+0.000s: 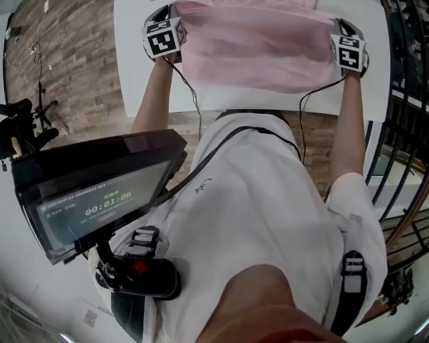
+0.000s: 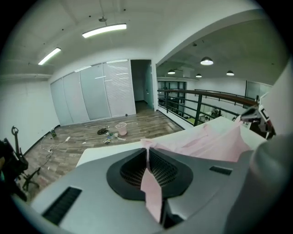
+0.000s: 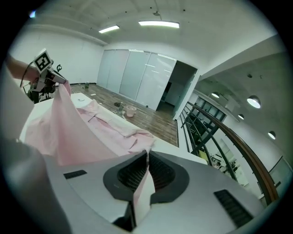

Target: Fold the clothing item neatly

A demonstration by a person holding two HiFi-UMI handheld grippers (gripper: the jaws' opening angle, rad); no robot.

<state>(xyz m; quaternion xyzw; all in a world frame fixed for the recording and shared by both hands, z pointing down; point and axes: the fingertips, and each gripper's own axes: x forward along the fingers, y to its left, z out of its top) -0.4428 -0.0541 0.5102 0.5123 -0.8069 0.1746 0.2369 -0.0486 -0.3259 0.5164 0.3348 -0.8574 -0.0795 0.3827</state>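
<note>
The pink garment (image 1: 258, 50) is spread across the far part of the white table (image 1: 134, 67), and you hold one edge of it up at its two corners while the rest trails on the tabletop. The left gripper (image 1: 173, 17) has its jaws together on the left corner; in the left gripper view a strip of pink cloth (image 2: 153, 192) runs through the closed pads (image 2: 158, 169). The right gripper (image 1: 338, 30) is clamped the same way on the right corner, with a fold of cloth (image 3: 143, 187) pinched between its jaws. You keep the two grips well apart, which likely serves to pull the edge straight and flat so it can be carried over as one clean fold rather than bunching. The right gripper view shows the cloth rising in a sheet (image 3: 68, 132) to the left gripper while a collar or placket part lies on the table beyond. No brand or label can be read on the garment. Each gripper's cube bears black-and-white square markers, not words. Near you on the left, a dark screen (image 1: 100, 201) shows a timer that seems to read 00:01:06; the small characters above it are too blurred to read.
</note>
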